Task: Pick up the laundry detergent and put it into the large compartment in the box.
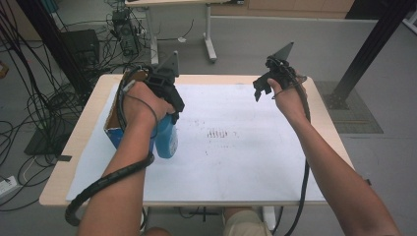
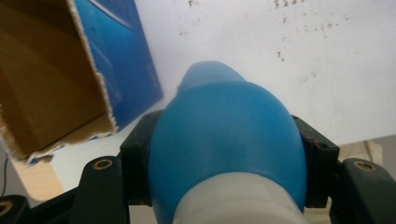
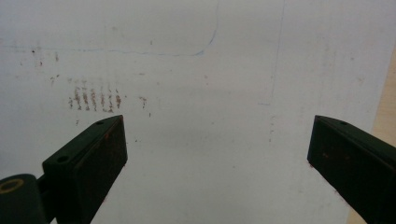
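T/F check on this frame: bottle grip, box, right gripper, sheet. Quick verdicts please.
1. The left gripper is shut on the blue bottle. True.
2. The right gripper holds a cloth. False: its jaws stand wide apart with nothing between them.
3. The cardboard box beside the bottle is open, showing its brown inside. True.
4. The bottle lies flat in the middle of the white sheet. False: it hangs in the gripper at the sheet's left side, next to the box.
5. The sheet is spotless. False: small dark reddish marks show near its middle.
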Action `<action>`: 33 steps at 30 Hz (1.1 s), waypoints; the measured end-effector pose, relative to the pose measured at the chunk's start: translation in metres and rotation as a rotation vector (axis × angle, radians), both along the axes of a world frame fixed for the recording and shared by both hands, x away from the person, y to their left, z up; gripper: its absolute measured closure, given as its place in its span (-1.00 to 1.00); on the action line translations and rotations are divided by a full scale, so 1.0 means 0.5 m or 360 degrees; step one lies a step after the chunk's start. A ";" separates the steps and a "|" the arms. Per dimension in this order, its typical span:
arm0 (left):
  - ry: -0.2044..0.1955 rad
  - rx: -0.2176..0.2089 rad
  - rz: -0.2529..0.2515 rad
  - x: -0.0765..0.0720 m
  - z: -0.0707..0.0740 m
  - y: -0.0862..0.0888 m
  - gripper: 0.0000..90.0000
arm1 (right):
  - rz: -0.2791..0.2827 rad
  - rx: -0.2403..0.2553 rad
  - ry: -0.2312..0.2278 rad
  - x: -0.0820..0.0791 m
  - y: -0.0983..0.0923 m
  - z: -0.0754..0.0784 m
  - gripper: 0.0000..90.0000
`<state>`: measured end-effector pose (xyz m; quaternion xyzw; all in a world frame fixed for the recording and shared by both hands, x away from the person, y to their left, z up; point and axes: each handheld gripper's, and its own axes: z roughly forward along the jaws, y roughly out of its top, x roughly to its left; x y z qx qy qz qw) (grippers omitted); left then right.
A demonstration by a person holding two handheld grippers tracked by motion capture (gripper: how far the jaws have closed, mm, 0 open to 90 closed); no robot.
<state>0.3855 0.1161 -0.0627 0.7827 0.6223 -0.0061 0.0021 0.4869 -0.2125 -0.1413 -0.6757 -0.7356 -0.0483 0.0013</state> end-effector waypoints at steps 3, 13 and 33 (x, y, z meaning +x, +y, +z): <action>0.0001 -0.0005 0.0003 0.007 0.035 0.005 -0.16 | 0.0001 0.0004 0.0003 0.001 0.002 0.001 -0.89; -0.0097 0.0016 0.0039 0.015 0.151 0.025 -0.16 | 0.0012 0.0004 -0.0016 -0.002 0.007 0.013 -0.89; -0.0237 0.0013 0.0164 0.025 0.307 0.143 -0.16 | 0.0000 -0.0007 -0.0016 0.003 0.011 0.020 -0.89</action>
